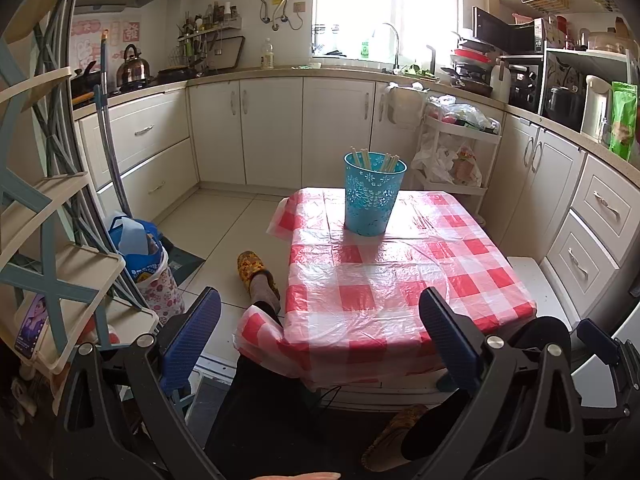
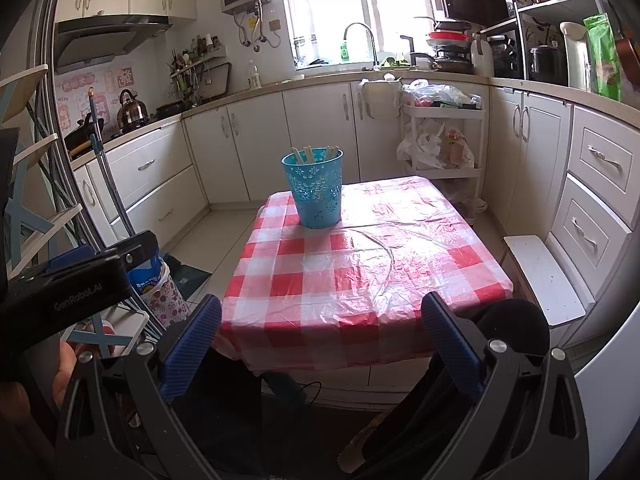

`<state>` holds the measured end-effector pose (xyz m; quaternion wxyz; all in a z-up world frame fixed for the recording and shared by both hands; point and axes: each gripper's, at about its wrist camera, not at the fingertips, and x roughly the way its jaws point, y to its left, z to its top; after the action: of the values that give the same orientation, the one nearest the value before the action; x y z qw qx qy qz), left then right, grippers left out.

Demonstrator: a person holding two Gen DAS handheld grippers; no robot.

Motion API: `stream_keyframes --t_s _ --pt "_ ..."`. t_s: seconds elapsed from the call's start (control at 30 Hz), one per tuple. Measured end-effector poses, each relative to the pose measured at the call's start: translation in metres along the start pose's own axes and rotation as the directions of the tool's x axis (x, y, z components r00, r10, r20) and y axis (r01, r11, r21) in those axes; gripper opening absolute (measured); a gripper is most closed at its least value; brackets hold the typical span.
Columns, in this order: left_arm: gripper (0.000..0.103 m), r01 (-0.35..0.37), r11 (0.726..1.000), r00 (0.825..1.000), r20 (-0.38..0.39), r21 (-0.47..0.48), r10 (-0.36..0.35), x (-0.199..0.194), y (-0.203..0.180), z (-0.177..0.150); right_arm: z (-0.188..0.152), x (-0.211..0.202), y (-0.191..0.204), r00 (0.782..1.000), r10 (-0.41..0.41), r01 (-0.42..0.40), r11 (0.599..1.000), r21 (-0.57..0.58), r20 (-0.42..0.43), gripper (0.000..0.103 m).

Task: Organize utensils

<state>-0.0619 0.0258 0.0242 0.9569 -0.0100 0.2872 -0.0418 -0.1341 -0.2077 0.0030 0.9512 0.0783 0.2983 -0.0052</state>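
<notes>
Nearest, left gripper (image 1: 320,344): low centre of the left wrist view, jaws wide apart and holding nothing, short of the table's near edge.
Right gripper (image 2: 320,348): low centre of the right wrist view, jaws likewise spread and empty; its body also shows at the lower right of the left wrist view.
Table (image 1: 400,288): covered with a red-and-white checked plastic cloth, bare from the near edge up to the bucket in both views.
Blue bucket (image 1: 375,194): upright at the far end of the table, centre of the frame and a little right of the midline in the left wrist view; left of the midline in the right wrist view (image 2: 317,188).
Chopsticks (image 1: 362,159): pale sticks standing inside the bucket, long axis near upright, tips leaning on the rim at left and right; only the tops show.
Direction from jaws: ahead and up-frame from both, well apart from either.
Nearer hand: cannot tell; both sit at about the same reach.
Loose utensils: none visible on the cloth.
Judgement: sorting looks done or nearly so; any further grasp would need a descent from above along the sticks' axis.
</notes>
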Motion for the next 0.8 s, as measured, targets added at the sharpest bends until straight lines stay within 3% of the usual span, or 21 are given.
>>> stream_keyframes --t_s 0.57,0.63,0.8 --pt "0.095 0.007 1.000 1.000 -0.010 -0.012 -0.007 0.000 0.005 0.000 -0.001 0.000 0.002 1.000 0.003 -0.003 1.000 -0.001 -0.004 0.096" --pt "0.095 0.025 1.000 1.000 -0.001 -0.012 -0.025 -0.001 0.006 -0.002 -0.001 -0.001 0.002 1.000 0.006 -0.006 1.000 -0.004 -0.004 0.096" --pt "0.095 -0.013 1.000 0.998 0.059 0.023 0.012 -0.011 0.003 -0.003 -0.001 -0.004 0.003 1.000 0.004 -0.004 1.000 -0.010 0.007 0.096"
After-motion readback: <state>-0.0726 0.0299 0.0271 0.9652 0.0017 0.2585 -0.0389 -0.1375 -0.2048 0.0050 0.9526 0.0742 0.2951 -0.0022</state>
